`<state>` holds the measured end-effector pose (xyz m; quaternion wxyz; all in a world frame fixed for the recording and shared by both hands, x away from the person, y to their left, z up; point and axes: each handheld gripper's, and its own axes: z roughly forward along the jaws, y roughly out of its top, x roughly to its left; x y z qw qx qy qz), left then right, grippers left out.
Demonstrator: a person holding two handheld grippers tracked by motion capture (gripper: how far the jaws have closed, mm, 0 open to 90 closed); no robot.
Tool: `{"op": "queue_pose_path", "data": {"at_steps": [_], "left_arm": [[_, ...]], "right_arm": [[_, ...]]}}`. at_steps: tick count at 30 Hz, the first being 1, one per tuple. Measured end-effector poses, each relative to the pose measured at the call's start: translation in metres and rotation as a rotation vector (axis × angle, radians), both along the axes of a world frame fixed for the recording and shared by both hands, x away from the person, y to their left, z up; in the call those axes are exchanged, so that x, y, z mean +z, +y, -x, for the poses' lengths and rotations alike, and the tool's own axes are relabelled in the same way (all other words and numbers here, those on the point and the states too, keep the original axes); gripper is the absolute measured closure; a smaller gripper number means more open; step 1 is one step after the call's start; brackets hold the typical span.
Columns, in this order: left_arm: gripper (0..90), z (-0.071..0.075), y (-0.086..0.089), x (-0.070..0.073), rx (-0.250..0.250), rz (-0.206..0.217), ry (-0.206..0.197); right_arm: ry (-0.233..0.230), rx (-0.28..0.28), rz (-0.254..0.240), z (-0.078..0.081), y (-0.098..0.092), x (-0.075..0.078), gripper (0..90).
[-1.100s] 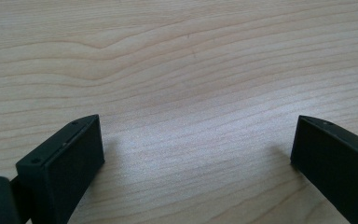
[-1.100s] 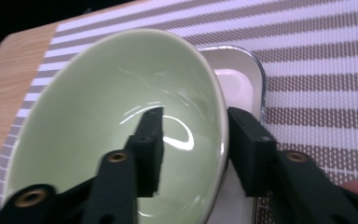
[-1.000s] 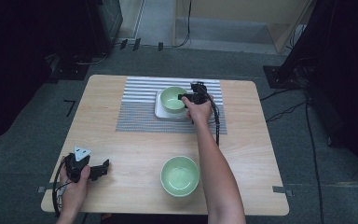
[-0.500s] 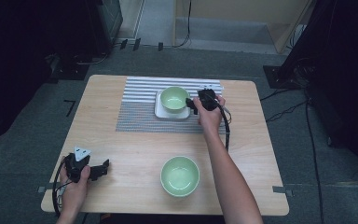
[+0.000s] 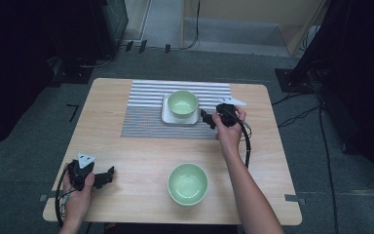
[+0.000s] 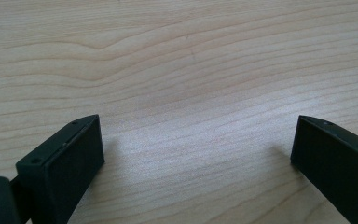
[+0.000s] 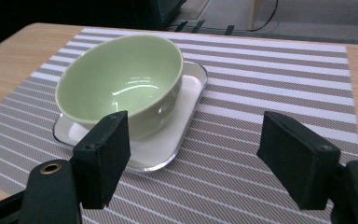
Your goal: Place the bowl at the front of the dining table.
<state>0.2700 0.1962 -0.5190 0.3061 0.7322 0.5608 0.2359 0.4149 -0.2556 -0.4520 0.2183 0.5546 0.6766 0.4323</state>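
Note:
A light green bowl sits on a white square plate on the striped placemat. My right gripper hovers just right of the plate, open, nothing between its jaws. A second green bowl stands near the table's front edge. My left gripper rests low over bare wood at the front left corner, open and empty.
The wooden table stands on grey floor. Dark equipment and cables lie beyond the far edge. The right gripper's cable trails along the person's forearm.
My right gripper has drawn back to the right from the bowl on the plate, leaving it there. The left gripper has stayed put.

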Motion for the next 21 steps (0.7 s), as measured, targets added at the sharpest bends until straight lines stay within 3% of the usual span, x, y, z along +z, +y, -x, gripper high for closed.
{"op": "queue_pose_path", "data": {"at_steps": [21], "left_arm": [[2.3, 0.000, 0.000, 0.000, -0.003, 0.000, 0.000]], "right_arm": [[-0.038, -0.005, 0.015, 0.061, -0.030, -0.010, 24.1]]}}
